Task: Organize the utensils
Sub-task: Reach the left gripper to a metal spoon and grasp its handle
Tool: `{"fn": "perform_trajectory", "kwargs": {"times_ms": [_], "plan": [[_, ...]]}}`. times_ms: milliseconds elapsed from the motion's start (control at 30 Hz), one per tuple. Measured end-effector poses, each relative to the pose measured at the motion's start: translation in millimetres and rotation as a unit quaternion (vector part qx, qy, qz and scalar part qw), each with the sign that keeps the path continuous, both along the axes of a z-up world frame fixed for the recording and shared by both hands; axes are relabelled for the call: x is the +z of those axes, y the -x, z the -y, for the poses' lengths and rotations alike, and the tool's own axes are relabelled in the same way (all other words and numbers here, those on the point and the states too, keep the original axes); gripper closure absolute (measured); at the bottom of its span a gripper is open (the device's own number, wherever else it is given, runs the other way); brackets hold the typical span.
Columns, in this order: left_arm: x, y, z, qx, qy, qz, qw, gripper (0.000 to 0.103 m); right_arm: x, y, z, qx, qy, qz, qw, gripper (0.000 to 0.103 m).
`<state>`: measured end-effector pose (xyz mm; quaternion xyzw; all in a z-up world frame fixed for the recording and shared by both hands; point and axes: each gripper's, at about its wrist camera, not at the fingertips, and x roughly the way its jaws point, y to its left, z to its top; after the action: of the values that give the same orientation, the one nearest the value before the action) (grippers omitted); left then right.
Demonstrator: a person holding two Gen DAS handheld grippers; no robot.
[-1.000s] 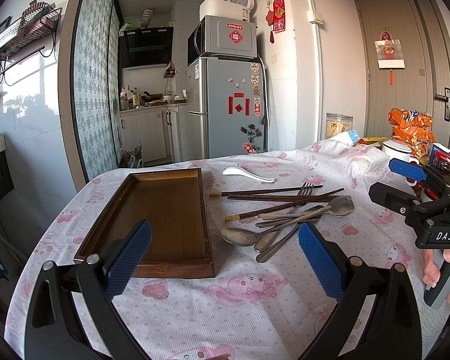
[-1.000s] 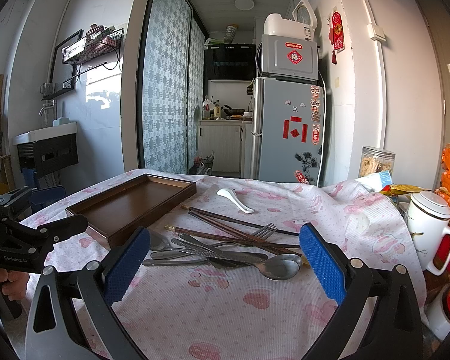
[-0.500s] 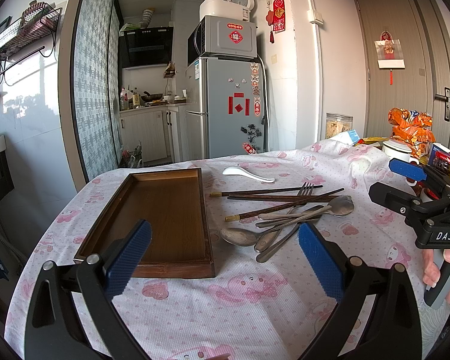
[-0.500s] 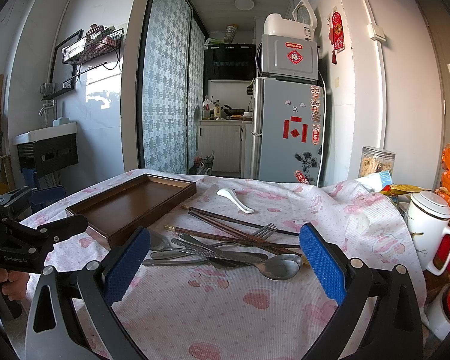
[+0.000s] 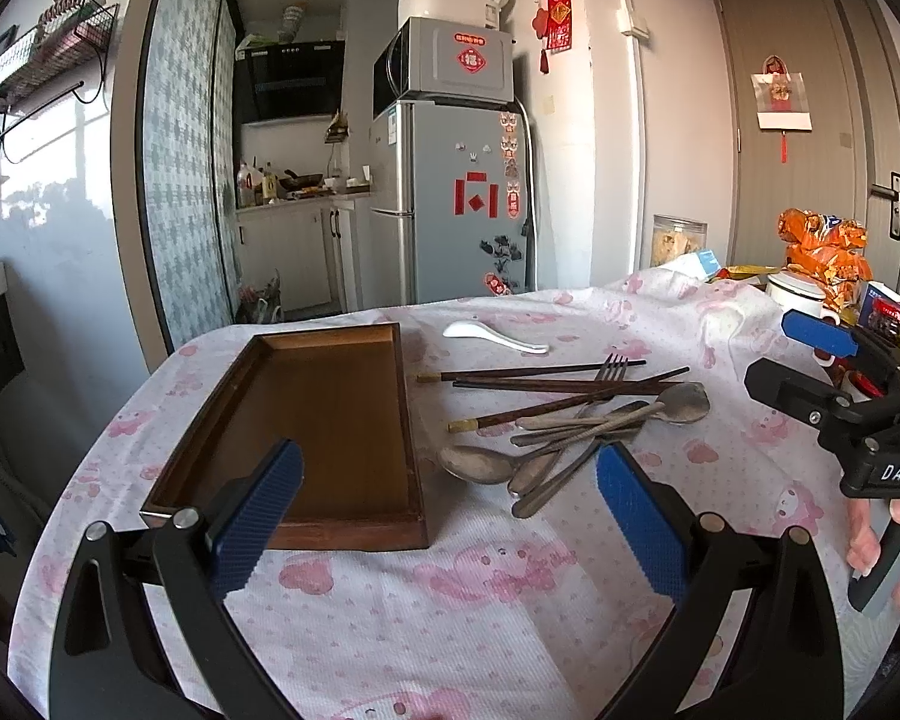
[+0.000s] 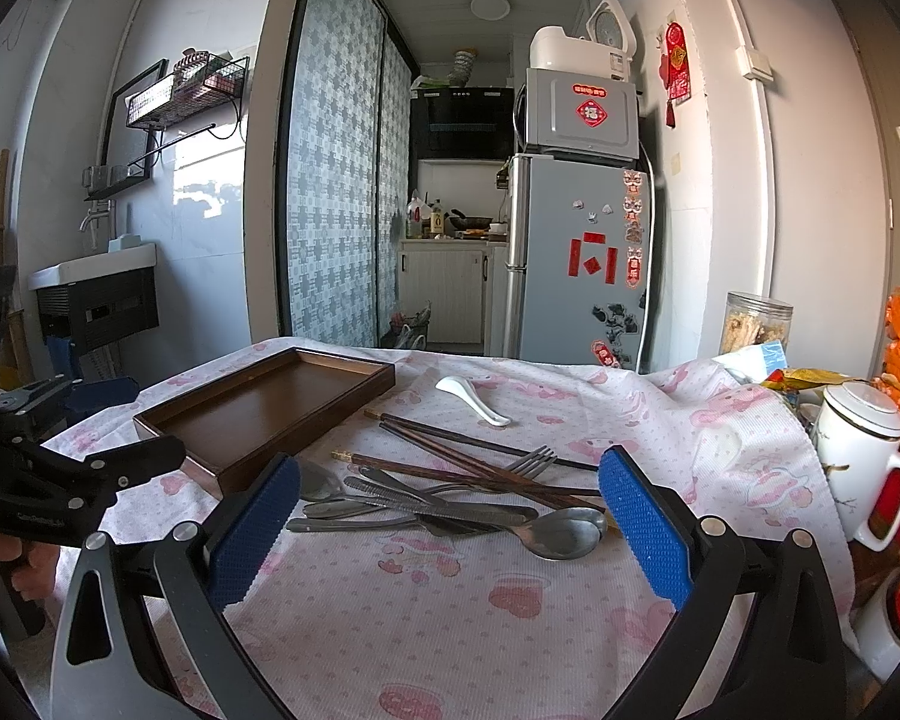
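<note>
An empty brown wooden tray [image 5: 306,414] [image 6: 270,411] lies on the left of the table. Right of it is a pile of metal spoons [image 5: 681,403] [image 6: 561,531], a fork [image 5: 612,369] [image 6: 531,462] and dark wooden chopsticks [image 5: 540,372] [image 6: 450,450]. A white ceramic spoon [image 5: 495,336] [image 6: 471,399] lies behind the pile. My left gripper [image 5: 450,522] is open and empty near the tray's front edge. My right gripper [image 6: 450,531] is open and empty just in front of the pile, and shows at the right edge of the left wrist view [image 5: 810,360].
The table has a white cloth with pink prints [image 5: 450,600]. At the right edge stand a white lidded mug [image 6: 864,438], snack bags [image 5: 822,252] and a glass jar [image 6: 756,324]. A fridge [image 6: 582,258] stands behind the table.
</note>
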<state>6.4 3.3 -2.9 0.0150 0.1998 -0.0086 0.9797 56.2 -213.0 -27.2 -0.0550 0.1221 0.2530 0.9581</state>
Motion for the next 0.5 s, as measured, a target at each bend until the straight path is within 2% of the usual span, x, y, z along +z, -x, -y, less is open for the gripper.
{"fn": "perform_trajectory", "kwargs": {"times_ms": [400,467,500], "plan": [[-1,-2,11,-0.01,-0.023,-0.007,0.9996,0.003,-2,-7,0,0.004,0.004,-0.02,1.0,0.003],[-1,1,10,-0.029,-0.015,-0.004,0.9995,0.003,-1,-5,7,0.022,-0.003,-0.027,0.999,0.003],[-2,1,10,-0.041,-0.014,-0.015,0.999,0.007,2,-5,14,0.018,0.008,-0.031,0.999,0.003]]}}
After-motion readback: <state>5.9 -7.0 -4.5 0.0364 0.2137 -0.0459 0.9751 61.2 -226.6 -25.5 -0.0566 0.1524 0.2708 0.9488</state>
